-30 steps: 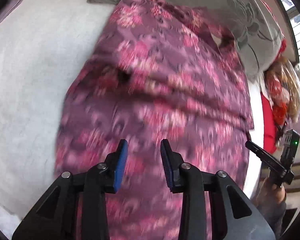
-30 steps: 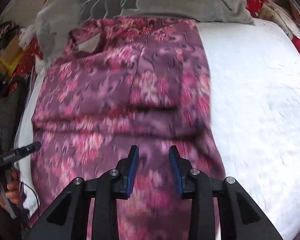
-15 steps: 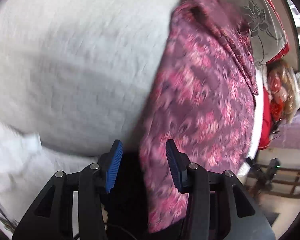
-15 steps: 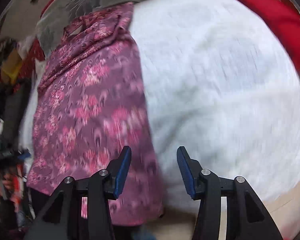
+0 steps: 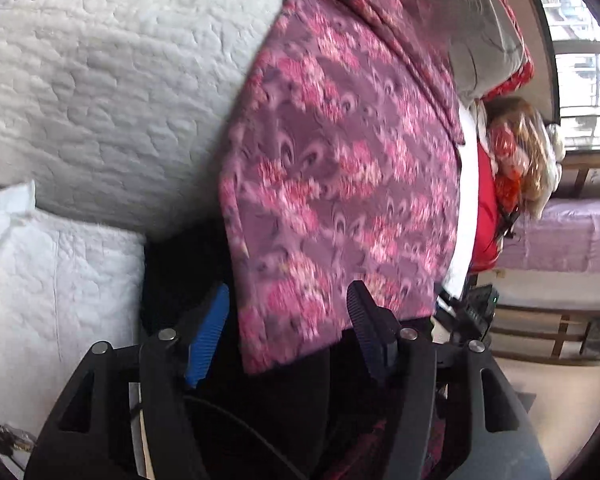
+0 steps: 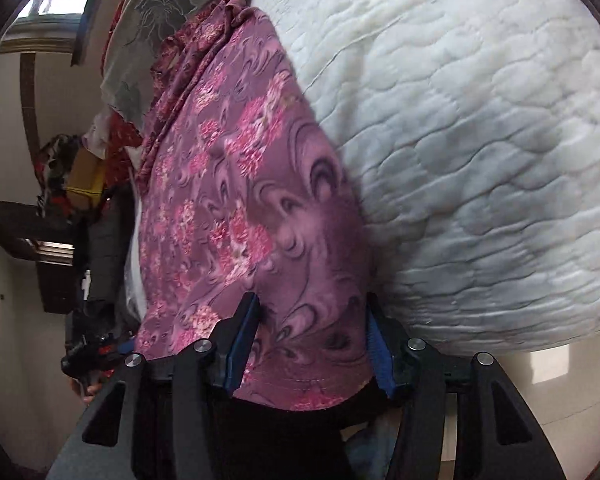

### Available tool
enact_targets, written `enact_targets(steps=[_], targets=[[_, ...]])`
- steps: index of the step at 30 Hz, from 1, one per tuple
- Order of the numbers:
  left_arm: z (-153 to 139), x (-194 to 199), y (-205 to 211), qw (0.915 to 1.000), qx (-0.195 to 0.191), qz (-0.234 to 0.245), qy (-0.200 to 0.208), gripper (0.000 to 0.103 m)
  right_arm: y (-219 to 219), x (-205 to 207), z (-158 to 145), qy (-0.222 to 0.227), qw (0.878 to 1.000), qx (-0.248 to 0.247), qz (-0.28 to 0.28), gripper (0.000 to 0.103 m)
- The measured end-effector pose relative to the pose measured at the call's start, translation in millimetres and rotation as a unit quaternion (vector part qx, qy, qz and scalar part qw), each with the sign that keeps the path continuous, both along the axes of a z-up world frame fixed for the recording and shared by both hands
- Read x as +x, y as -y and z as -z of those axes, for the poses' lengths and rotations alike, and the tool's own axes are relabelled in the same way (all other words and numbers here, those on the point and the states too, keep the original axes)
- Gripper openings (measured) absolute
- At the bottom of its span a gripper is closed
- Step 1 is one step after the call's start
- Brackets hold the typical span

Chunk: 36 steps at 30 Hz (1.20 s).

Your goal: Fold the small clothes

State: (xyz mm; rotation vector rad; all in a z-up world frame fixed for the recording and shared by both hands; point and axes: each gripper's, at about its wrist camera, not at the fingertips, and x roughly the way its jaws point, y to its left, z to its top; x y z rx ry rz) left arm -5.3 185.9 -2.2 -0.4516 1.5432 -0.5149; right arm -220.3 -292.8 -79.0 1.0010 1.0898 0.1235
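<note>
A purple garment with pink flowers (image 5: 340,184) lies lengthwise on the white quilted bed (image 5: 112,80), and its near hem hangs over the bed's edge. My left gripper (image 5: 286,322) is at the hem's left corner. Its jaws are opening, with the cloth between the blue pads (image 5: 208,332) and no pad pressing on it. In the right wrist view the same garment (image 6: 236,200) runs down to my right gripper (image 6: 310,346) at the hem's right corner. Those jaws are opening too, with cloth loose between them.
A grey flower-printed pillow (image 5: 484,36) lies at the garment's far end, with red cloth (image 5: 486,216) beside the bed. A white folded quilt (image 5: 48,280) sits at the near left. A purple-covered bed (image 5: 572,236) stands beyond. A hand holds the other gripper (image 6: 92,344) at the left edge.
Both grippers have drawn back from over the garment's middle to the near hem, one to each corner. Both pairs of jaws stand wider than before.
</note>
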Motion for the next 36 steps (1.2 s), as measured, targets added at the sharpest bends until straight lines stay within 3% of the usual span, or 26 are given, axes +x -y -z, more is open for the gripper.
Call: enact_targets(steps=[2,4,5,7,8,11,18,24,36], targets=[[2.2,-7.6,2.7,1.0,0.003,0.006,-0.004,0.06,-3.0,0.5,2.4,0.004,1.0,0.005,-0.002,0.054],[-0.7,-13.2,8.4,0.9995,0.025,0.01,0.018,0.055,-3.7,-1.2,4.2,0.008,1.0,0.011,-0.004,0.053],[-1.1,-14.2,9.9,0.9989,0.039,0.011,0.024,0.037,-6.0,-1.1,3.8,0.014,1.0,0.016,-0.008,0.051],[-1.0,-15.6,14.7,0.9967,0.071,0.018,0.033,0.013,-10.6,-2.0,0.9,0.023,0.999,0.015,-0.023,0.027],[-1.5,-15.4,15.3,0.9964,0.074,0.02,0.037,0.006,-16.0,-2.1,-3.8,0.034,0.999,0.008,-0.037,0.01],[-4.7,-13.0,11.6,0.9993,0.028,0.006,0.026,0.006,-26.6,-5.5,-26.8,0.075,0.995,-0.028,-0.065,0.01],[-37.5,3.6,7.4,0.9942,-0.086,-0.037,0.053,0.006,-22.9,-3.4,-80.1,0.154,0.986,-0.012,-0.055,0.009],[-53.5,27.6,7.5,0.9886,-0.114,-0.063,0.075,0.006,-24.3,17.0,-106.8,0.189,0.981,0.002,-0.047,0.009],[-75.5,107.8,2.6,0.976,-0.128,-0.119,0.13,0.006,12.3,95.0,-133.7,0.228,0.972,0.051,0.034,0.009]])
